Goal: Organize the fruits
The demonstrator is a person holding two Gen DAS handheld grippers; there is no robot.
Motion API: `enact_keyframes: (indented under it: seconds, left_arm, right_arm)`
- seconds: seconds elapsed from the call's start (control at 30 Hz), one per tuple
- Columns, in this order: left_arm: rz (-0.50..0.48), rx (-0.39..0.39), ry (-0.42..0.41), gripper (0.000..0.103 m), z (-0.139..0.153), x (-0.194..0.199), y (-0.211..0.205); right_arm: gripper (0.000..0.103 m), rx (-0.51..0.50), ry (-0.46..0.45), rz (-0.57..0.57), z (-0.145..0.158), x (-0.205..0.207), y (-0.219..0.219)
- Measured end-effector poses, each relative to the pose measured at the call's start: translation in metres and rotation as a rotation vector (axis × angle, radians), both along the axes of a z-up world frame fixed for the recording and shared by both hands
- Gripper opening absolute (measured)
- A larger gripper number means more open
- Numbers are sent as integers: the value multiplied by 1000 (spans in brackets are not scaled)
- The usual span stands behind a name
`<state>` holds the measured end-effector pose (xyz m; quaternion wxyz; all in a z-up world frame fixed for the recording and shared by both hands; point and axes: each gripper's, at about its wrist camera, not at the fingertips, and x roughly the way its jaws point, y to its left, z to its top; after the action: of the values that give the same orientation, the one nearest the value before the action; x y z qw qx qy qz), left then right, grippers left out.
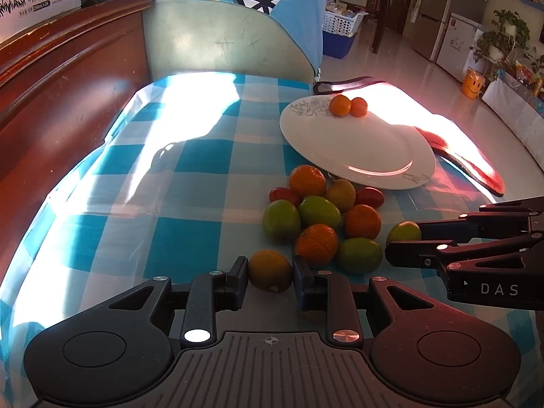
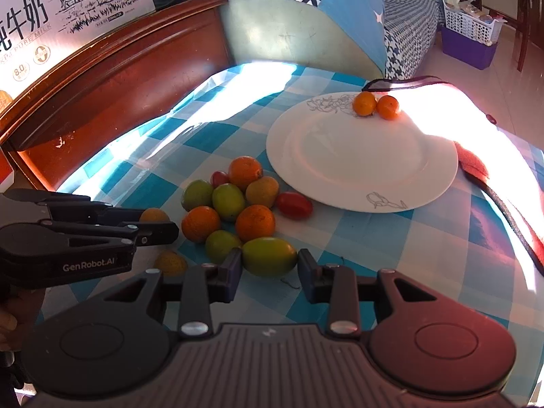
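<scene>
Right between the fingers of the left gripper point(image 1: 269, 273) sits a yellow-brown fruit point(image 1: 270, 271), dull-skinned with a small dark spot at its near end; both pads meet its sides, so the claw grips it on the checked tablecloth point(image 1: 170, 204). The right gripper point(image 2: 270, 265) straddles a green oval fruit point(image 2: 269, 256), glossy and tinged orange on top; the left pad touches it, while a sliver of cloth shows before the right pad, so I cannot tell whether the grip is firm. Just ahead of both claws lies the pile of fruit point(image 1: 323, 217): rough-skinned oranges, smooth green ones and two red oblong tomatoes, all touching. Farther ahead and to the right sits a white plate point(image 1: 357, 142) with line drawings on its rim, holding two small oranges point(image 1: 348, 106) side by side at its far edge. "DAS" is printed on the right gripper's body, "GenRobot.AI" on the left's. Far left, a carton point(image 2: 68, 6) reads "PURE MILK" and "8.0", with Chinese characters and cow drawings.
</scene>
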<state>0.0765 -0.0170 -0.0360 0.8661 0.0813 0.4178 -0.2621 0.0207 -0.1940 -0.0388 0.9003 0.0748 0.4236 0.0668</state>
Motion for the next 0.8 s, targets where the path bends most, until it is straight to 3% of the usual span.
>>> enact_keyframes:
  seconds: [0.8]
  left_arm:
    - [-40,-95,-78,25,37,19,-44]
  right_arm:
    - [36,11,-69,-67,38,14,-34]
